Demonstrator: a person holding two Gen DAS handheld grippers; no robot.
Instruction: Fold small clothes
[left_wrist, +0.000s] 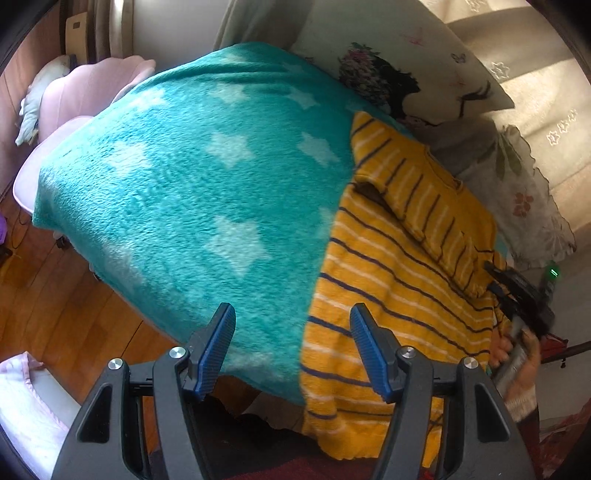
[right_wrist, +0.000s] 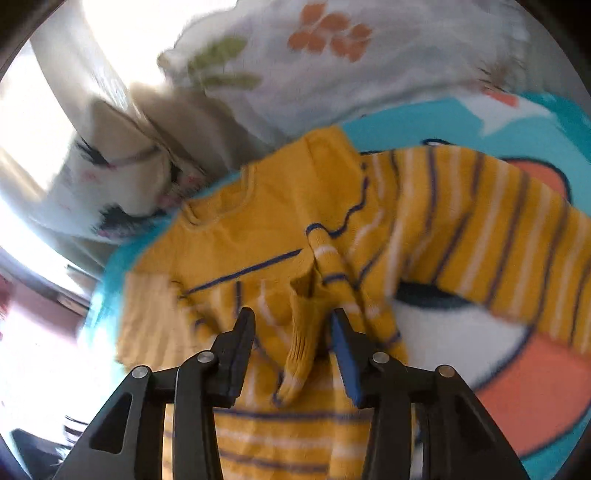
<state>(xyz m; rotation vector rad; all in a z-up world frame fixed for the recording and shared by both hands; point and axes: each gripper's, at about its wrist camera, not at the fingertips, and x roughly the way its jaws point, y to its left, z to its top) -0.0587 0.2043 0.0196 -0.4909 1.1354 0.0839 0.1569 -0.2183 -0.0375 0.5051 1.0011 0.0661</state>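
Note:
A small mustard-yellow sweater (left_wrist: 399, 258) with navy and white stripes lies on a teal star-patterned blanket (left_wrist: 192, 177), one sleeve folded across its body. My left gripper (left_wrist: 291, 321) is open and empty, hovering over the blanket's near edge beside the sweater's hem. In the right wrist view the sweater (right_wrist: 258, 236) lies spread with its other sleeve (right_wrist: 491, 229) stretched to the right. My right gripper (right_wrist: 291, 325) is open, its fingers on either side of the folded sleeve's cuff (right_wrist: 301, 350) without pinching it. The right gripper also shows in the left wrist view (left_wrist: 517, 295) at the sweater's far side.
A printed cushion (left_wrist: 399, 74) and a floral cloth (left_wrist: 524, 192) lie past the sweater. A pink chair (left_wrist: 74, 99) stands beyond the blanket's left edge. Wooden floor (left_wrist: 59, 302) lies below the bed edge. The blanket shows a cartoon print (right_wrist: 498, 369) in the right wrist view.

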